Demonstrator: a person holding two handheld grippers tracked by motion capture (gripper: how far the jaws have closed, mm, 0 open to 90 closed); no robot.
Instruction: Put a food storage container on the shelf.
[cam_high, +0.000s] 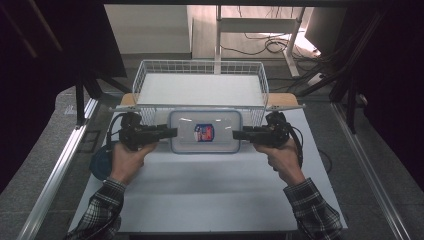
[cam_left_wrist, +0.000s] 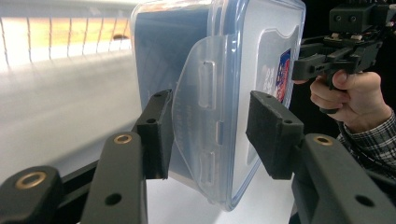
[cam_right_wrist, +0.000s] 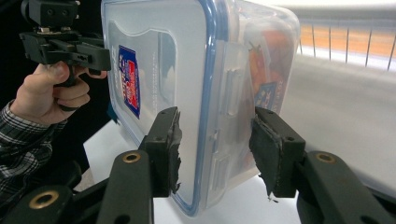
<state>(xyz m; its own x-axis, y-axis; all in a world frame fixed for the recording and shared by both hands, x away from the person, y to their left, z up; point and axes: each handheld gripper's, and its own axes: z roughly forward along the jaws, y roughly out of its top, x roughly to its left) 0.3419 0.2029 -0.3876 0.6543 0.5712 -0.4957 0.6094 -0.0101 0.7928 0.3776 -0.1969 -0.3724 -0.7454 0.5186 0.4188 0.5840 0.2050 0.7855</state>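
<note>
- We see the clear lidded container (cam_high: 205, 132) held between our two hand-held grippers, clear of the white worktop (cam_high: 210, 190).
- Left hand-held gripper (cam_high: 172, 132): jaws clamp the container's left end across lid and base.
- Right hand-held gripper (cam_high: 236, 134): jaws clamp the right end likewise.
- The wire basket (cam_high: 200, 67) stands just beyond both hand-held grippers.

In the high view, the label (cam_high: 204, 132) at the middle of my container's lid (cam_high: 205, 131) is too small to read. My sleeves run off the bottom edge. In my left hand-held gripper (cam_left_wrist: 210, 135) view the container (cam_left_wrist: 219, 93) is cut by the top edge and hides part of the basket (cam_left_wrist: 56, 42). Whether my pads (cam_right_wrist: 168, 149) press the side clip (cam_right_wrist: 224, 126) I cannot tell.
</note>
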